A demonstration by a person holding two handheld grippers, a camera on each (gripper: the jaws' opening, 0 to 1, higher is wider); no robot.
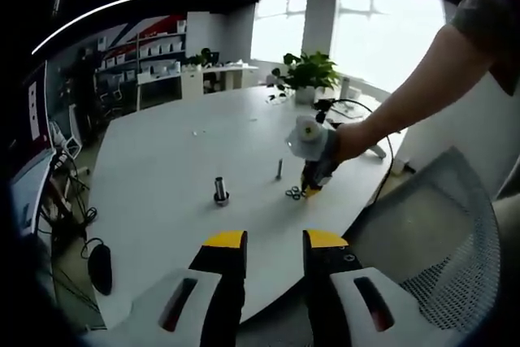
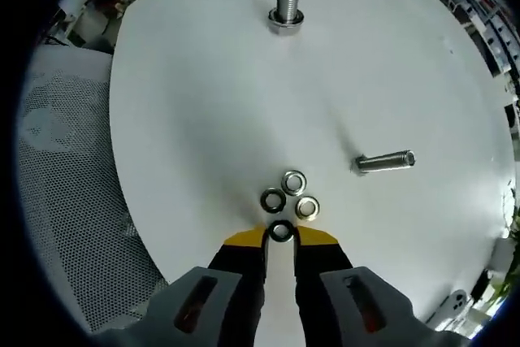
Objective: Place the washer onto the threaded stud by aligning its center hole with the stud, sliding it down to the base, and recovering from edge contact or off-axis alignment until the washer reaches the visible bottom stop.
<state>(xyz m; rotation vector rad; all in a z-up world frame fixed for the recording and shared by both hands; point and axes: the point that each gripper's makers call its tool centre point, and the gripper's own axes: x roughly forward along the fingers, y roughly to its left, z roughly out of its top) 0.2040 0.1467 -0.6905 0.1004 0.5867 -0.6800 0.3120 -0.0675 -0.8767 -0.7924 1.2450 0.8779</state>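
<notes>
1. Step in hand, as I read it: pick one washer [image 2: 281,231] out of the cluster of four near the counter [image 2: 203,119] edge. The right hand-held gripper [image 2: 281,239] has its yellow tips on either side of the nearest, darker washer
2. To do it well: pinch the washer by its rim only, keep the tips off the three neighbours [image 2: 291,194] that sit just beyond it, and lift straight up so the hole stays free for the stud
3. Target is the upright threaded stud [image 2: 285,2] on its nut base at the far side of the counter, well apart from the washers. A second bolt [image 2: 383,161] lies on its side to the right; ignore it
4. Right hand-held gripper: jaws nearly together, narrow gap, washer between the tips. Contact looks likely, but I can't tell if it's firmly clamped
5. Left hand-held gripper [image 1: 274,241]: jaws slightly apart, holding nothing, hanging back off the near counter edge, looking across at the stud [image 1: 220,191] and the right hand-held gripper [image 1: 313,156]
</notes>
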